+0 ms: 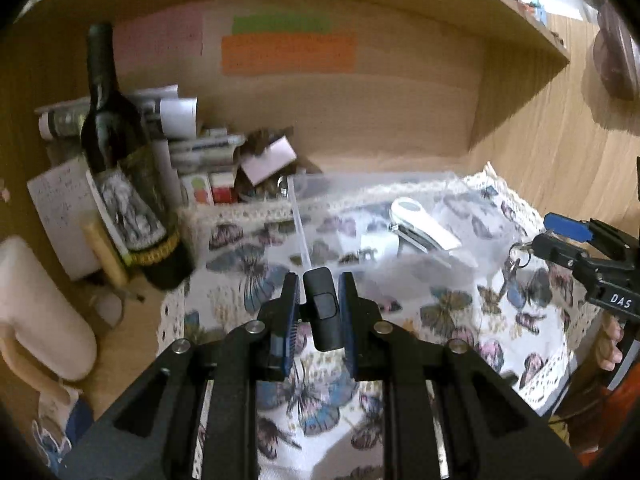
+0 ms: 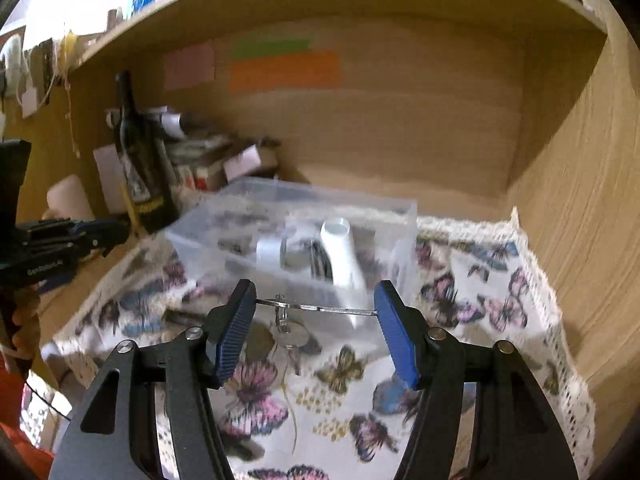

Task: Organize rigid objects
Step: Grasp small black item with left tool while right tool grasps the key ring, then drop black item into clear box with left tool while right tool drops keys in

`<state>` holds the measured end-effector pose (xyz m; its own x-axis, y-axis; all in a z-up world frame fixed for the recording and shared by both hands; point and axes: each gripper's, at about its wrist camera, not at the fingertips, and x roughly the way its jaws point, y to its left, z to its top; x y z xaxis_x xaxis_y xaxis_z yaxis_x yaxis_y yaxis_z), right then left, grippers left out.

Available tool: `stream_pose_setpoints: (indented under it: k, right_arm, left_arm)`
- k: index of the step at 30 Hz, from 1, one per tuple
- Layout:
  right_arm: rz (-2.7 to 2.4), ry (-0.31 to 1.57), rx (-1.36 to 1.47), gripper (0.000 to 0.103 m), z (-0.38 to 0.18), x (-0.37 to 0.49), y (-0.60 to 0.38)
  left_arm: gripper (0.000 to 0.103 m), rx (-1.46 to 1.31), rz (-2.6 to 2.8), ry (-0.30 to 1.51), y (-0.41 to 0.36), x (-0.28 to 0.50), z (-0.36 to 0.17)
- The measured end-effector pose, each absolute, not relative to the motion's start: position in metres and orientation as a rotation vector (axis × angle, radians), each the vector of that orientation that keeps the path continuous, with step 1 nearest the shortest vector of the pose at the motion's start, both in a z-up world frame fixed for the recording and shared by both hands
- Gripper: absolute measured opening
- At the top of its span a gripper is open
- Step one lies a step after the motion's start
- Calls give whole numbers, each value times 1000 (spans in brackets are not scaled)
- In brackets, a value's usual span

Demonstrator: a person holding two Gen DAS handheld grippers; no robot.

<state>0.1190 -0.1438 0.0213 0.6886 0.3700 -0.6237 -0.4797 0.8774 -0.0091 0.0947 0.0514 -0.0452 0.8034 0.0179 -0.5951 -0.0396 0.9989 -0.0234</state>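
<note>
- A wooden shelf alcove [image 2: 400,128] encloses the scene, with pink, green and orange paper notes [image 2: 286,68] stuck on its back wall.
- A white butterfly-print cloth [image 1: 248,264] with a lace edge covers the shelf floor.
- A clear plastic box [image 2: 360,208] sits on the cloth toward the back, just ahead of both tools; inside lie a white handled tool [image 2: 340,252] and other small items too blurred to name.
- A dark wine bottle [image 1: 120,160] stands at the left, beside the cloth, in front of a pile of papers and small boxes [image 1: 200,148].
- The left gripper [image 1: 319,304] is pinched on a small black device [image 1: 324,308], held above the cloth, just short of the box.
- The right gripper [image 2: 316,308] has its blue pads [image 2: 236,332] spread partway, clamping a metal key ring [image 2: 316,307] edgewise between them; keys [image 2: 292,336] dangle below, near the box's front wall.
</note>
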Motion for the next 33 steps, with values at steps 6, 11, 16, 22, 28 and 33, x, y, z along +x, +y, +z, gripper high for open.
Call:
stream_pose_setpoints:
  k: [6,11,16,22,28,33]
  right_arm:
    - [481,566,-171,58,46,133,-141]
    - [486,525,-167,58,57,150,-132]
    - [500,542,-160,58,51,165,-123]
    - [540,641,-159,58,25,183,-109]
    - [564,759,-173,58,-7,199,-96]
    - [564,842,-172,58,-29,213,-94]
  left_arm:
    - [19,-13,26,615,46,115,-34]
    - [19,-13,12,628,44,141,-33]
    - [19,-28,-1,686,43,171,-48]
    - [19,-13,-29,770,39,198,-73]
    - [19,22,-47,797,30,207,-85]
    - [19,-4,-70,822,34,210,-89]
